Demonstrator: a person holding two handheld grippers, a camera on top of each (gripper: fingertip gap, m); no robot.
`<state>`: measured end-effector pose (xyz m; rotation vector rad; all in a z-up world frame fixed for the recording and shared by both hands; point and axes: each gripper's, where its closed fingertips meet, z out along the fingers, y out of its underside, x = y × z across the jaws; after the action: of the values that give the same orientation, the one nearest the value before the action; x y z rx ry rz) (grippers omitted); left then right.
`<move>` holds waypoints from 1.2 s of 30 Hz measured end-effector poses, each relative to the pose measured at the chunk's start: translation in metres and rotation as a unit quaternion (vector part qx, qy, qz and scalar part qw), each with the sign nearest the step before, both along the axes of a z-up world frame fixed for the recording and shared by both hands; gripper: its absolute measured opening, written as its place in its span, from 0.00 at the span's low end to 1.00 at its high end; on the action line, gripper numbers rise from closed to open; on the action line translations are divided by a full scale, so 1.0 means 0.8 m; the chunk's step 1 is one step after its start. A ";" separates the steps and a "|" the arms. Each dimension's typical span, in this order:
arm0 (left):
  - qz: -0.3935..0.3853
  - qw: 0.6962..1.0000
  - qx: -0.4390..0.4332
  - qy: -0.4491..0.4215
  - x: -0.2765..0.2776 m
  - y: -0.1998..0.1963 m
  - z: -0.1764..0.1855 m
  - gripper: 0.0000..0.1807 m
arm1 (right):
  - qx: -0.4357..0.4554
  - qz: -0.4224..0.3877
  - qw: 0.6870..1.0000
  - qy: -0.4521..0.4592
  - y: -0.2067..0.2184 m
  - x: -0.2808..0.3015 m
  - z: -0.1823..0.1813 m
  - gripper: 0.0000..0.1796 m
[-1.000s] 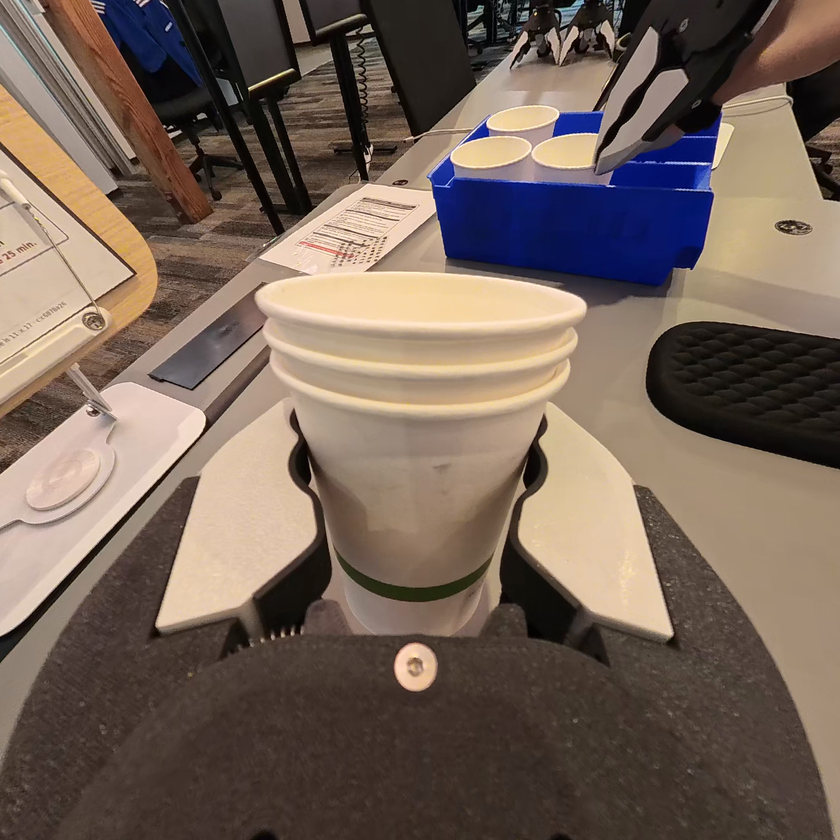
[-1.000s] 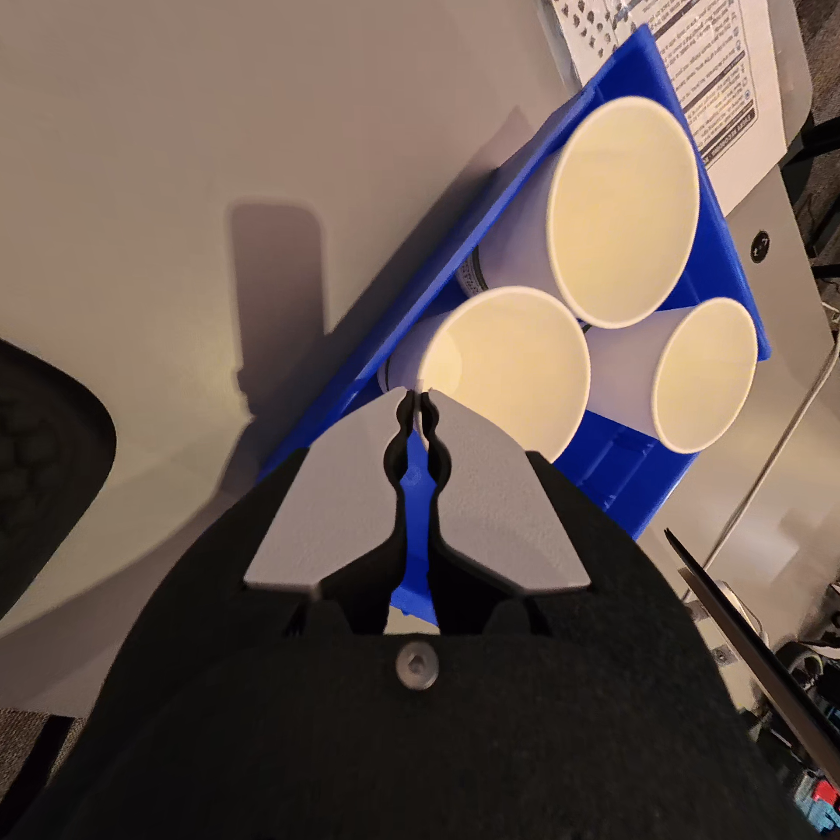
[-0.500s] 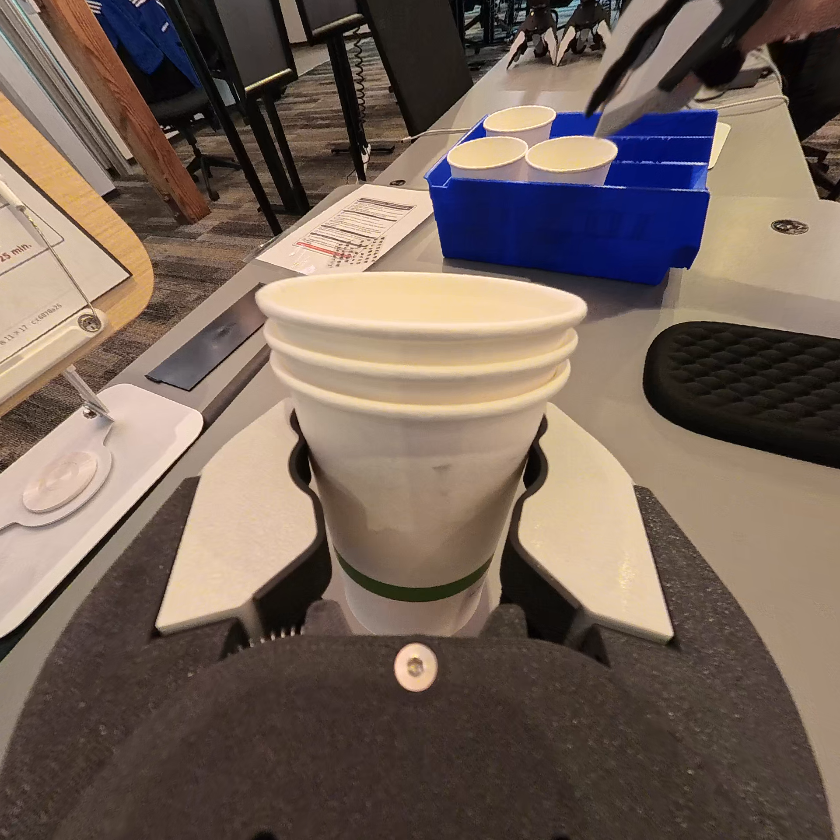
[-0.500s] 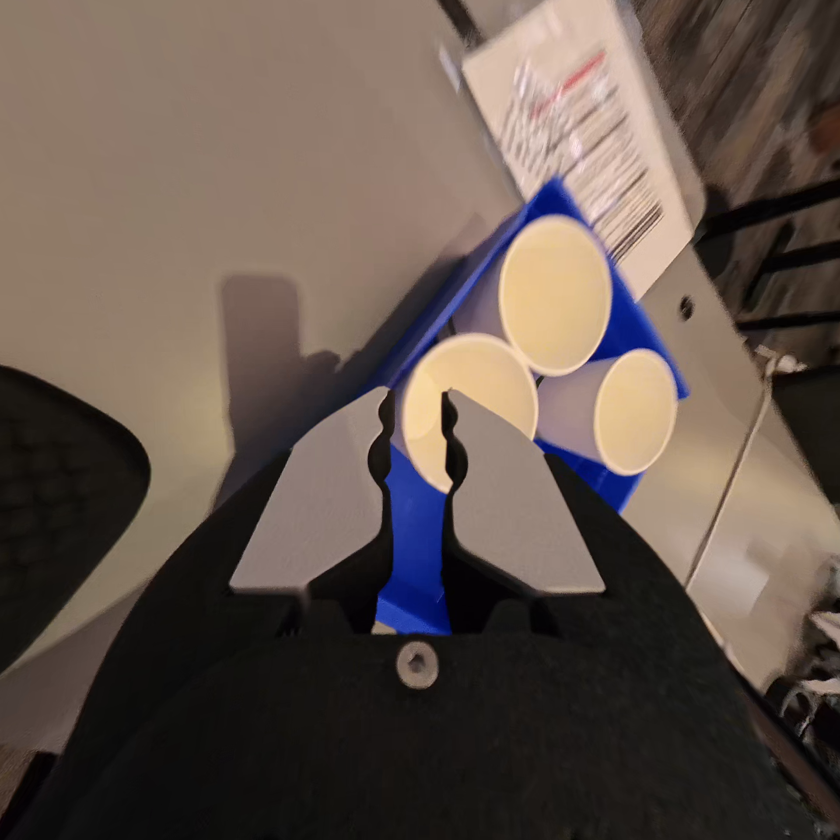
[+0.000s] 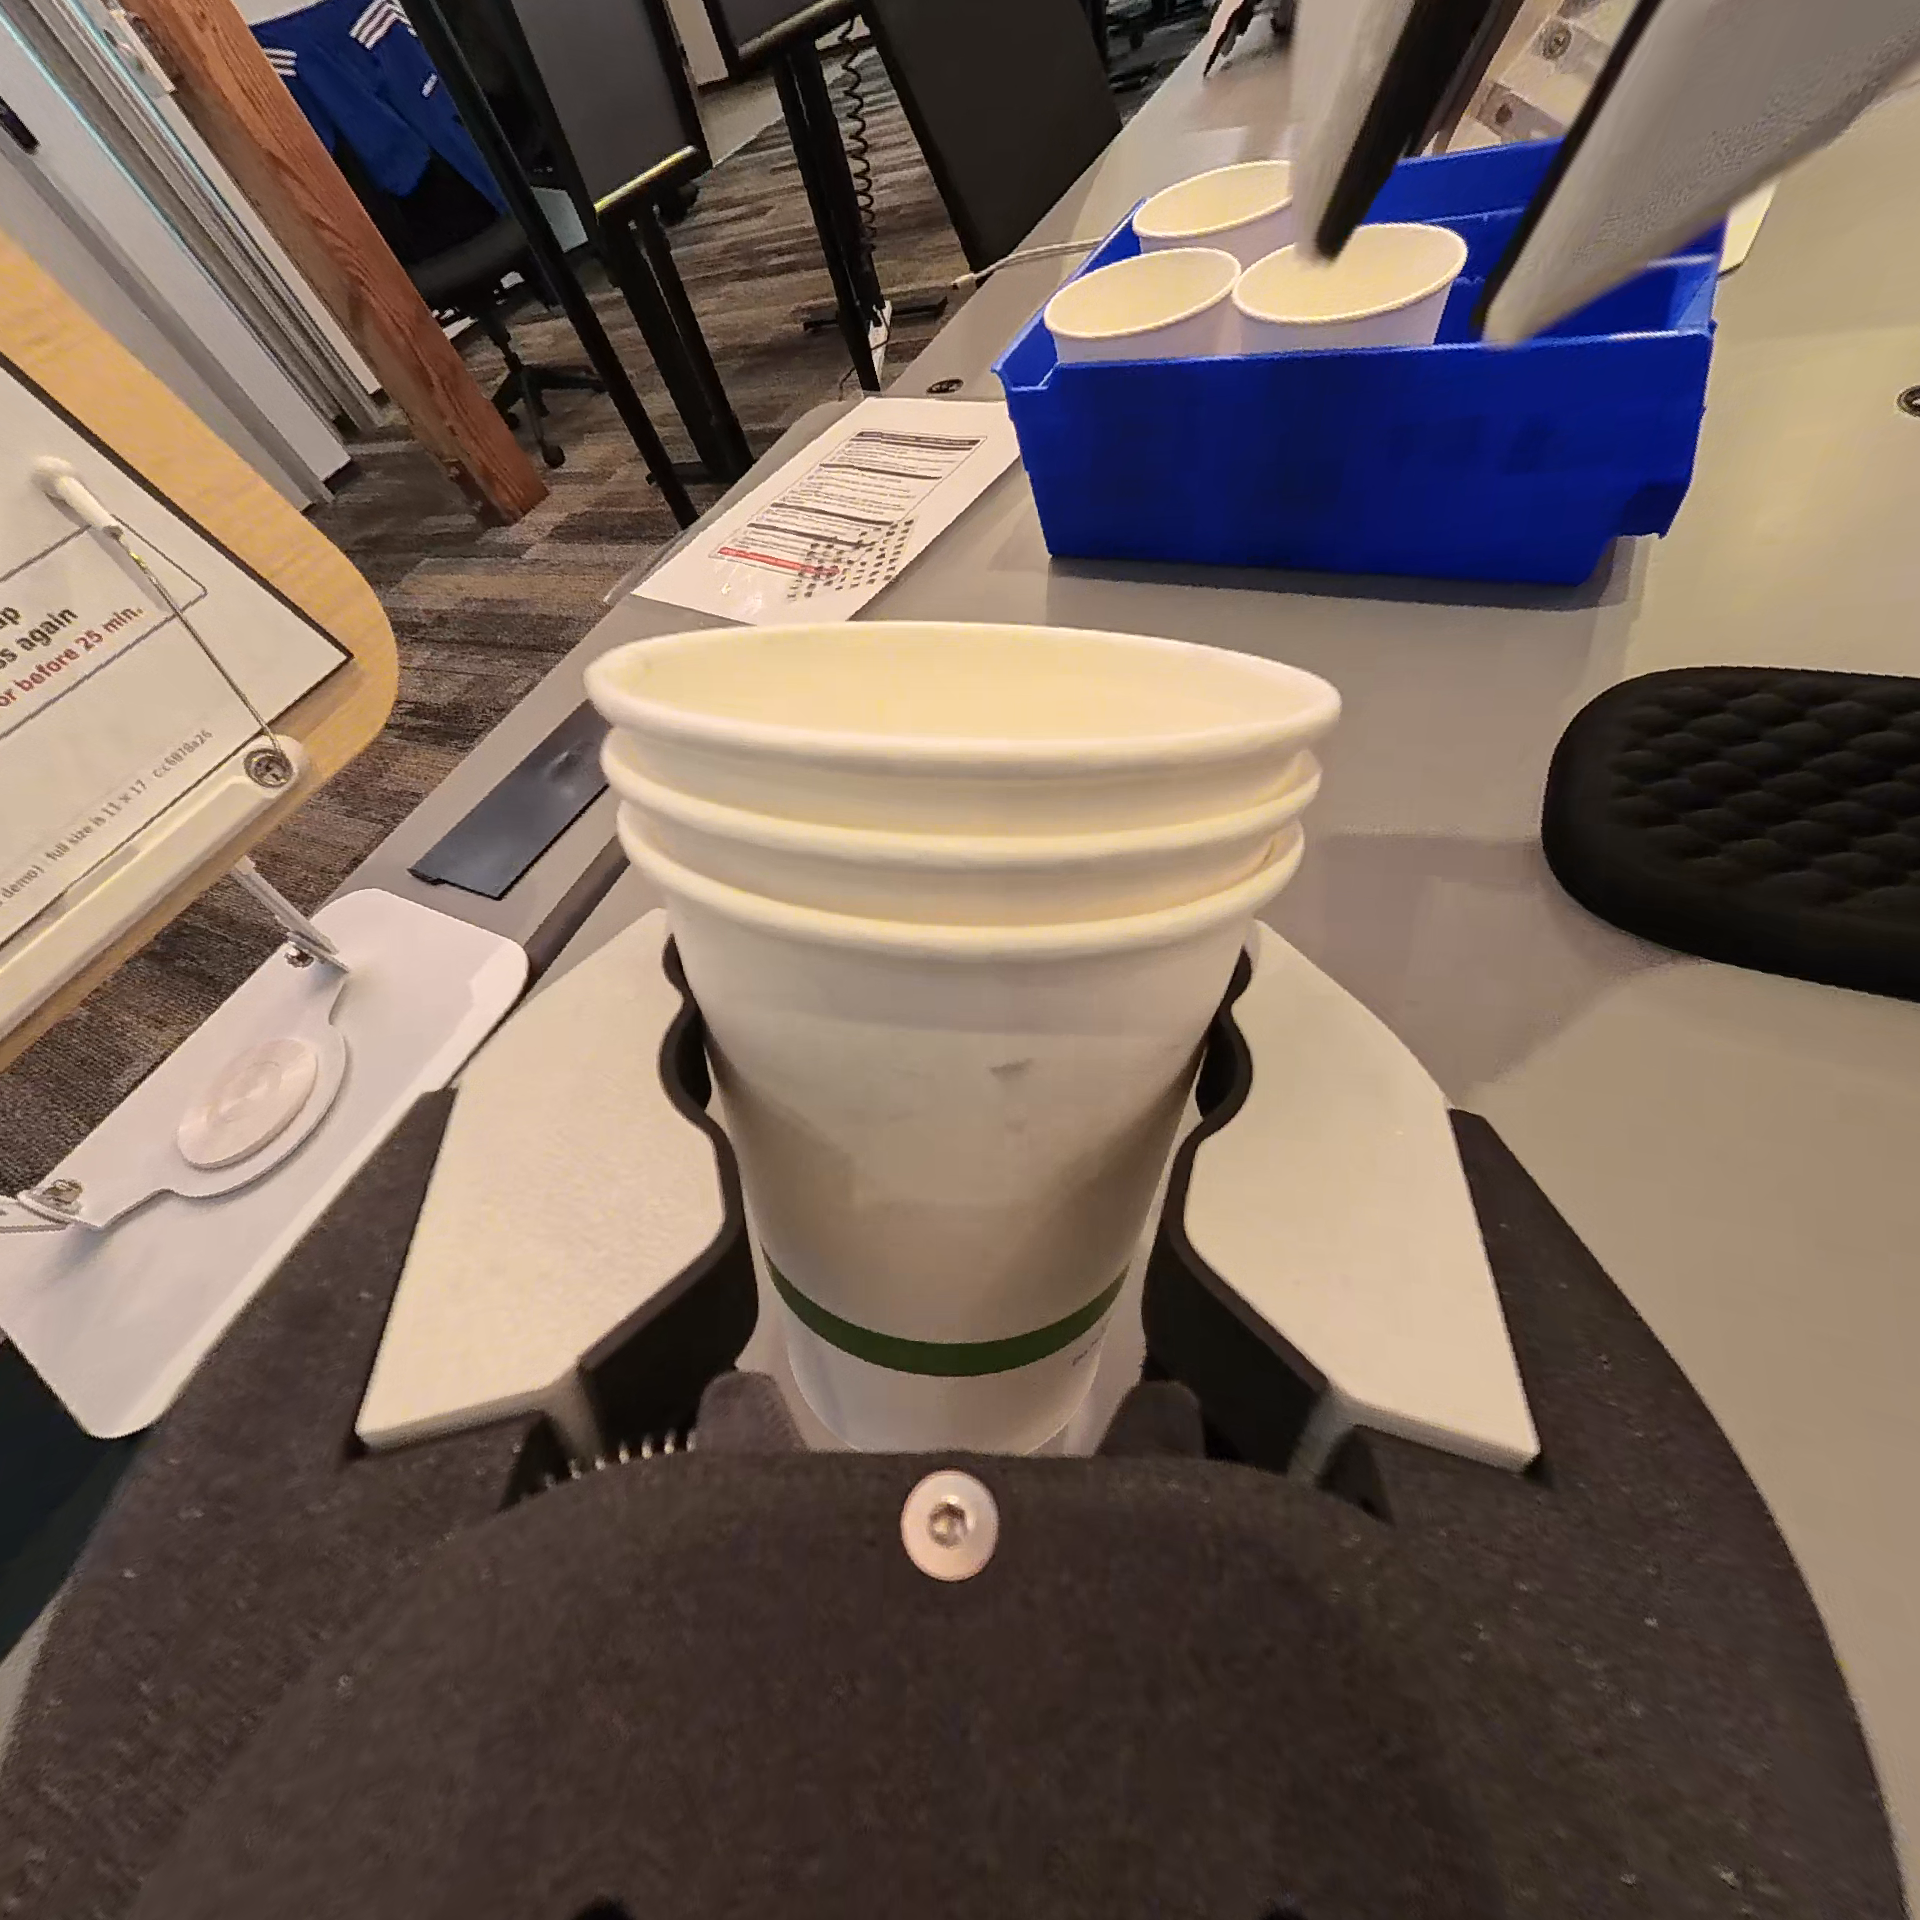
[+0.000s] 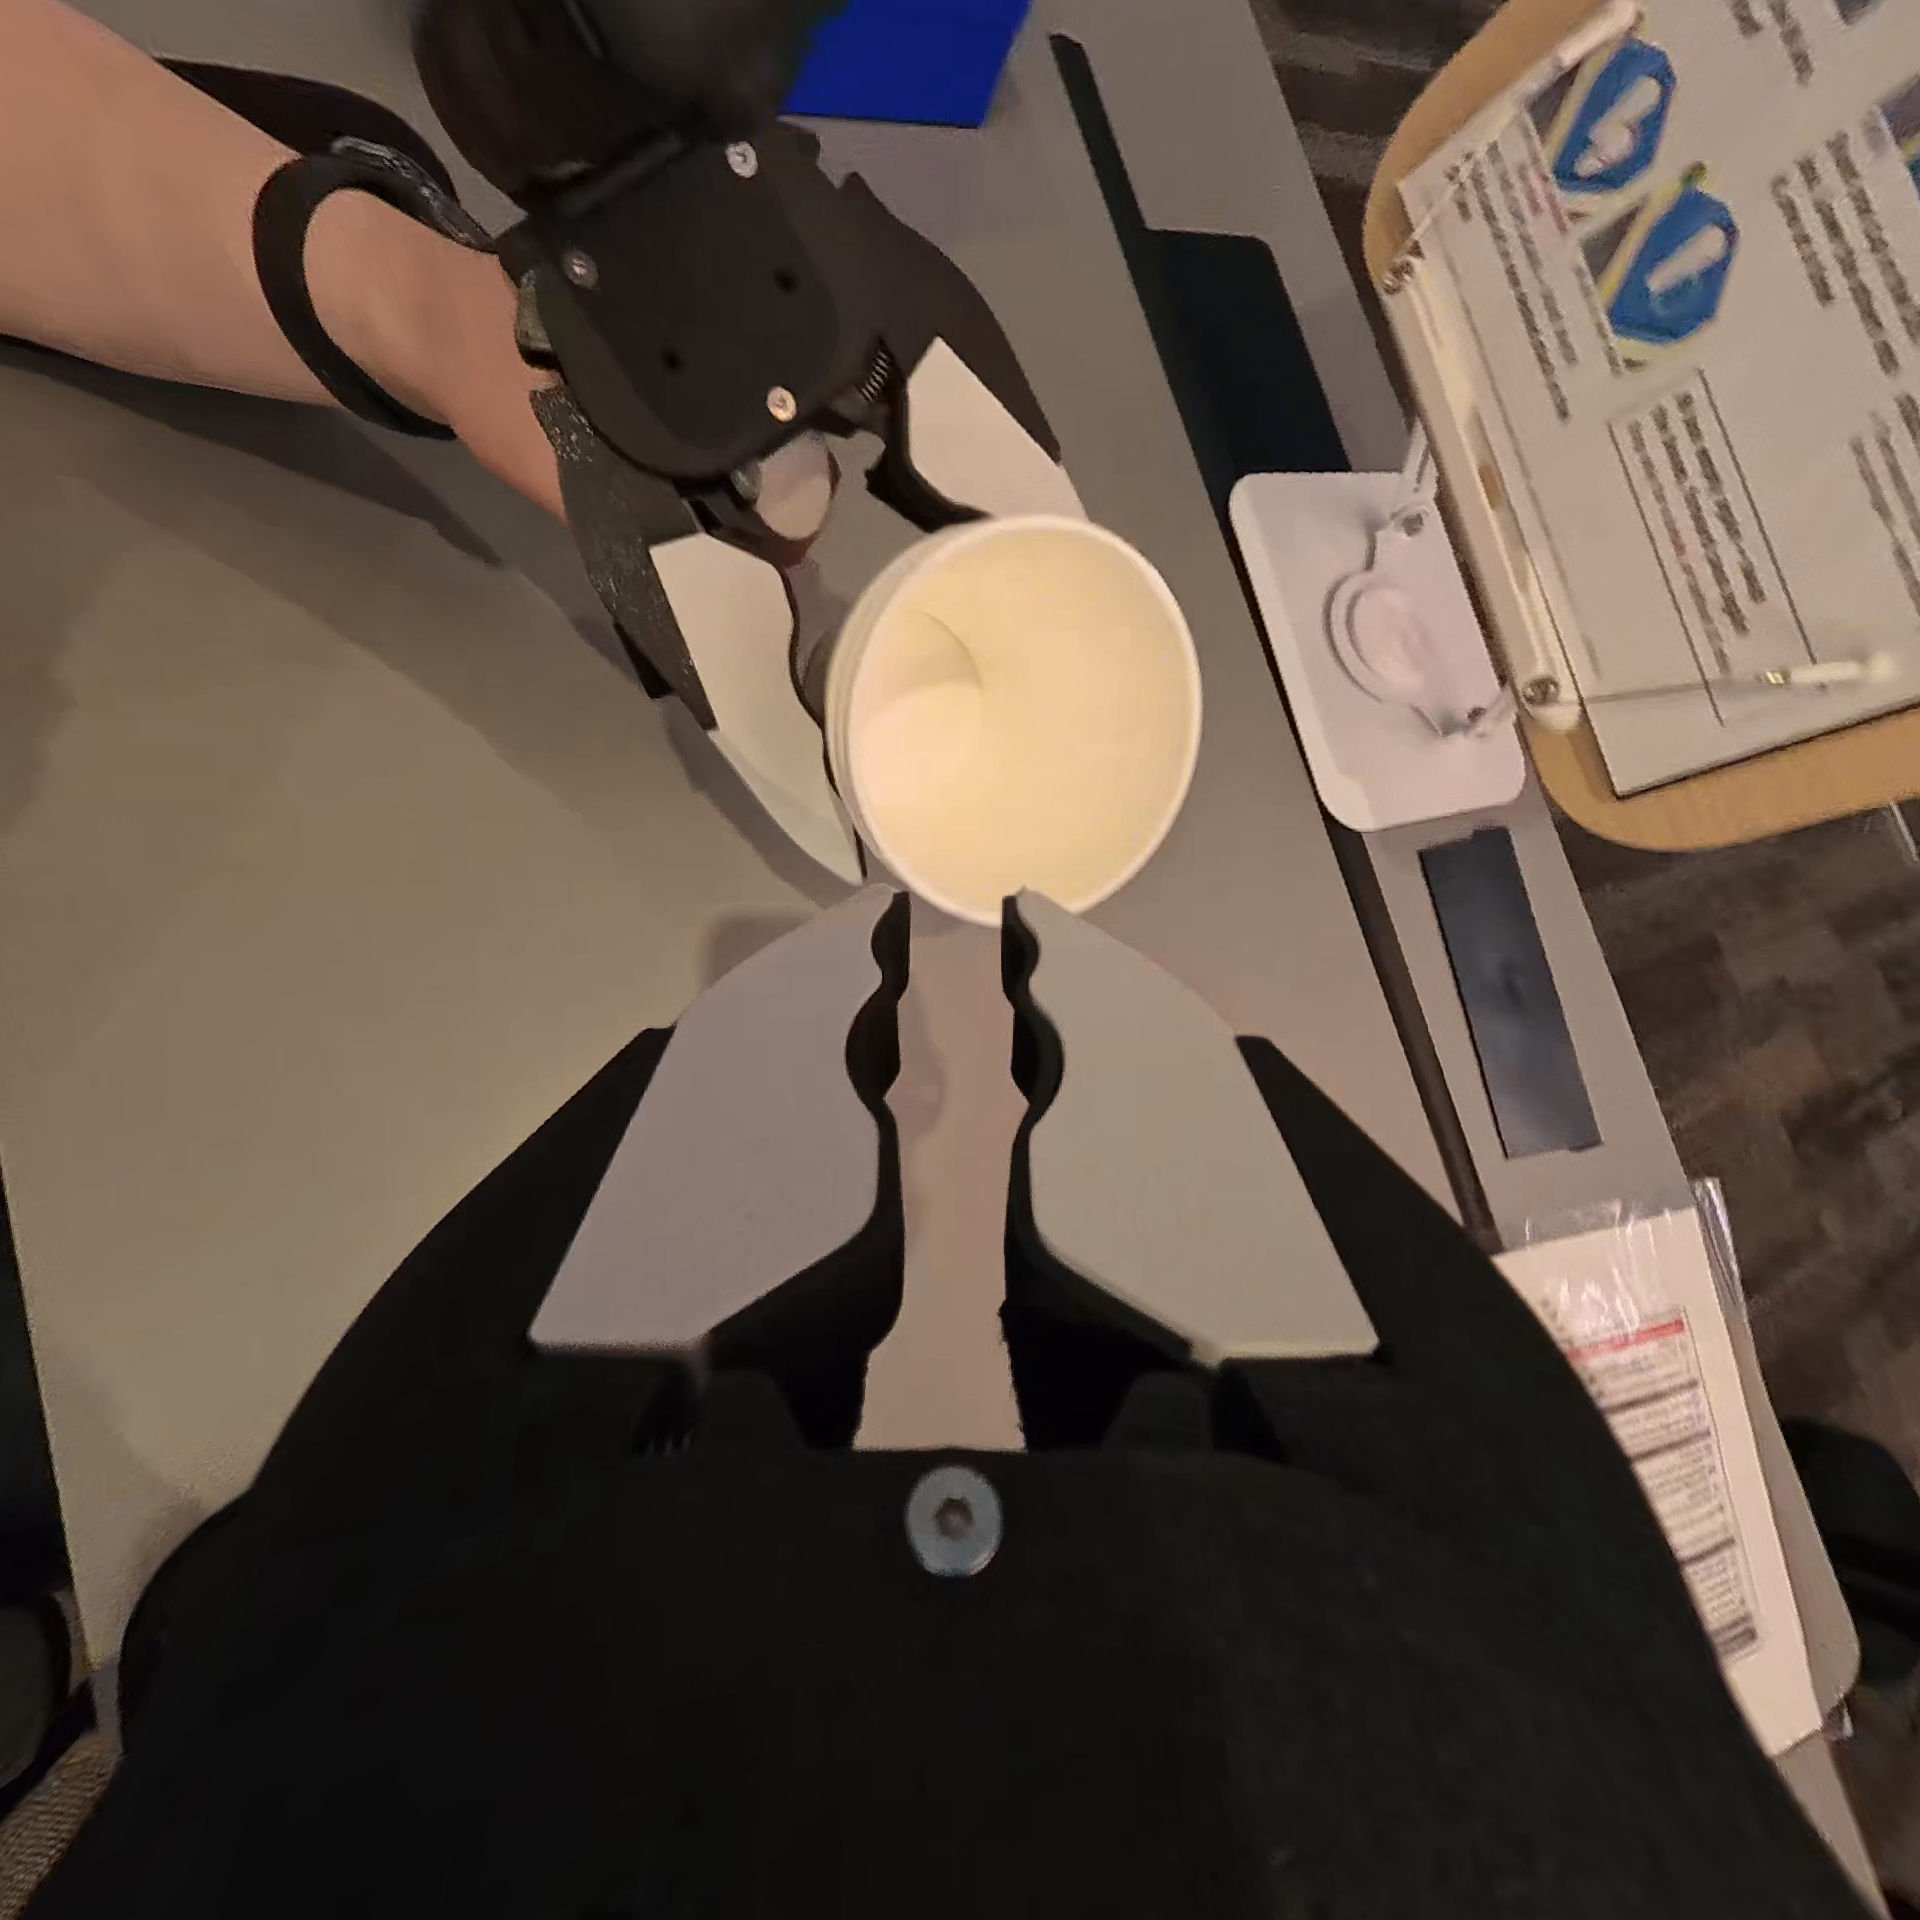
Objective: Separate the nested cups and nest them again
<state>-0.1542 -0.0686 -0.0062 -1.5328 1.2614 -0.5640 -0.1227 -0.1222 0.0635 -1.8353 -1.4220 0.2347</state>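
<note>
A stack of three nested white paper cups (image 5: 956, 1039), the outer one with a green band, stands upright between my left gripper's (image 5: 956, 997) pads, which press on its sides just above the grey table (image 5: 1351, 644). From the right wrist view I look down into the stack (image 6: 1018, 717), with the left gripper (image 6: 727, 343) and a hand behind it. My right gripper (image 6: 954, 904) is slightly open and empty, its tips just over the near rim of the top cup. It shows blurred at the top of the left wrist view (image 5: 1403, 286). Three single cups (image 5: 1340, 286) stand in a blue bin (image 5: 1351, 457).
A black textured pad (image 5: 1745, 821) lies right of the stack. A printed sheet (image 5: 831, 520) lies left of the bin. A white stand base (image 5: 239, 1101) with a sign board sits at the table's left edge. Chairs stand beyond the table.
My right gripper was shut at a cup's rim in the blue bin, then opened, left the cup there and swung over to the stack. The left gripper and stack stayed still.
</note>
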 end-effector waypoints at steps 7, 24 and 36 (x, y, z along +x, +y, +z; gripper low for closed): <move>-0.003 1.000 0.001 0.002 0.001 -0.001 -0.001 0.51 | -0.020 0.036 0.999 -0.012 0.007 -0.039 -0.019 0.09; -0.008 1.000 0.003 0.006 0.005 -0.005 -0.005 0.51 | -0.077 0.063 0.995 -0.001 -0.002 -0.051 -0.041 0.01; -0.005 1.000 0.006 0.010 0.004 -0.003 -0.005 0.51 | -0.081 0.060 0.995 0.015 -0.005 -0.043 -0.023 0.01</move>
<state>-0.1509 -0.0709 -0.0105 -1.5257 1.2855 -0.5481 -0.1569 -0.1258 0.0452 -1.8691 -1.5316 0.4485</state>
